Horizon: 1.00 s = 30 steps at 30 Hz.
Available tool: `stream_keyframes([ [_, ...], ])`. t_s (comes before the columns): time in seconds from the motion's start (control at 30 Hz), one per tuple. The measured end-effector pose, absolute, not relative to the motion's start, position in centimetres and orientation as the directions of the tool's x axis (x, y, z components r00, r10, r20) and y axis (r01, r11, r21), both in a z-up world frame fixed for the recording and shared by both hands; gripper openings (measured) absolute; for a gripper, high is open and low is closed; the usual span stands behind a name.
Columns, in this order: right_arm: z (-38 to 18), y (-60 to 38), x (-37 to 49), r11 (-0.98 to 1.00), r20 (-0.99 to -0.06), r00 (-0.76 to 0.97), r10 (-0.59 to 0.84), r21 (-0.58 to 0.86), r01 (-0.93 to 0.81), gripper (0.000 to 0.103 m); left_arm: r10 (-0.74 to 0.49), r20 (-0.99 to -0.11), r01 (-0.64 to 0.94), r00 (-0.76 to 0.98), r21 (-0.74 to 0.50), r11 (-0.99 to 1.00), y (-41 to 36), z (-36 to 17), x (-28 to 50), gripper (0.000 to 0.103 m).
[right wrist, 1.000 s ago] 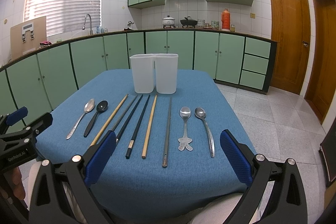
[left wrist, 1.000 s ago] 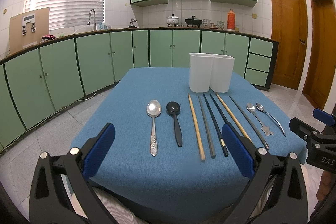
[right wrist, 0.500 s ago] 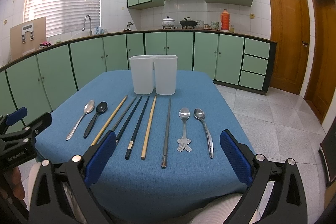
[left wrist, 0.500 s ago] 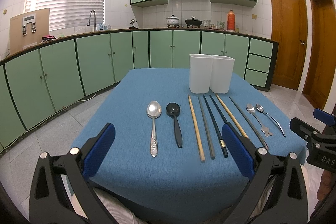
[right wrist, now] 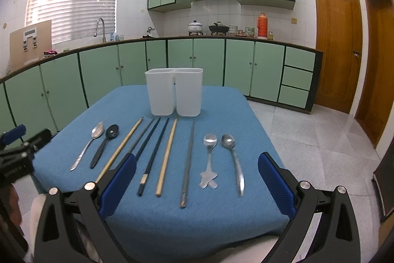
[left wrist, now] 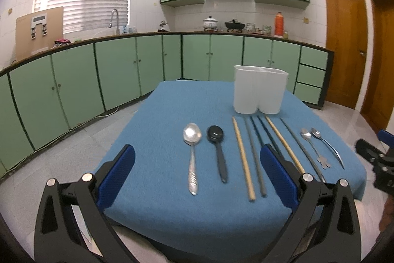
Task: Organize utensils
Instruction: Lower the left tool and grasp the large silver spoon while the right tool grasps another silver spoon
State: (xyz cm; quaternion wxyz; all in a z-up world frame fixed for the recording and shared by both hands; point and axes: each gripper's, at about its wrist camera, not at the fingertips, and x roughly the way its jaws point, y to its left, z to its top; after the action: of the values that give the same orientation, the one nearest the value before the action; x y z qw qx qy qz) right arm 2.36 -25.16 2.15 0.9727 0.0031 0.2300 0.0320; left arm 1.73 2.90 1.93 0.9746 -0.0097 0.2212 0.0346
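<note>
Both claws, left [left wrist: 197,176] & right [right wrist: 197,179], spread wide, empty. Sticks [right wrist: 167,154] by the bin [right wrist: 174,90] lie close; could grab two.

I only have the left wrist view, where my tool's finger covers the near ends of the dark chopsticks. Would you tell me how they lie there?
Observer: The right wrist view shows one black chopstick whole, with a pale band close to its near end. It lies apart from the wooden chopstick on its right.
Operator: Thank you. Is the right tool free?
Observer: Yes, the right tool is open with nothing between its fingers.
Operator: Which piece comes closest to it?
Observer: The grey chopstick does. Its near end reaches furthest toward the near edge of the table.
</note>
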Motion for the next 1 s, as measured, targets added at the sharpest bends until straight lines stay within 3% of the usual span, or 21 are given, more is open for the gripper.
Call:
stream_keyframes([
  [0.23, 2.5, -27.4, 5.8, 0.999, -0.457, 0.889, 0.043, 0.017, -0.039, 0.096, 0.117, -0.464, -0.11, 0.878, 0.041, 0.993, 4.8, 2.2, 6.5, 0.098],
  [0.57, 0.1, -29.9, 13.1, 1.0, -0.561, 0.827, 0.03, 0.017, -0.025, 0.069, 0.124, -0.578, -0.093, 0.806, 0.084, 0.992, 5.4, -0.4, 15.1, 0.097],
  [0.67, -0.8, -30.2, 14.2, 1.0, -0.582, 0.813, 0.023, 0.005, -0.024, 0.067, 0.114, -0.62, -0.08, 0.776, 0.082, 0.993, 5.4, -1.3, 17.5, 0.094],
  [0.77, -1.6, -30.3, 15.3, 1.0, -0.601, 0.799, 0.02, -0.001, -0.026, 0.066, 0.11, -0.657, -0.071, 0.746, 0.086, 0.994, 5.3, -2.3, 19.1, 0.082],
  [1.0, -2.4, -30.8, 16.8, 1.0, -0.622, 0.783, 0.007, -0.016, -0.021, 0.066, 0.082, -0.716, -0.075, 0.693, 0.042, 0.996, 6.1, -3.7, 21.4, 0.081],
])
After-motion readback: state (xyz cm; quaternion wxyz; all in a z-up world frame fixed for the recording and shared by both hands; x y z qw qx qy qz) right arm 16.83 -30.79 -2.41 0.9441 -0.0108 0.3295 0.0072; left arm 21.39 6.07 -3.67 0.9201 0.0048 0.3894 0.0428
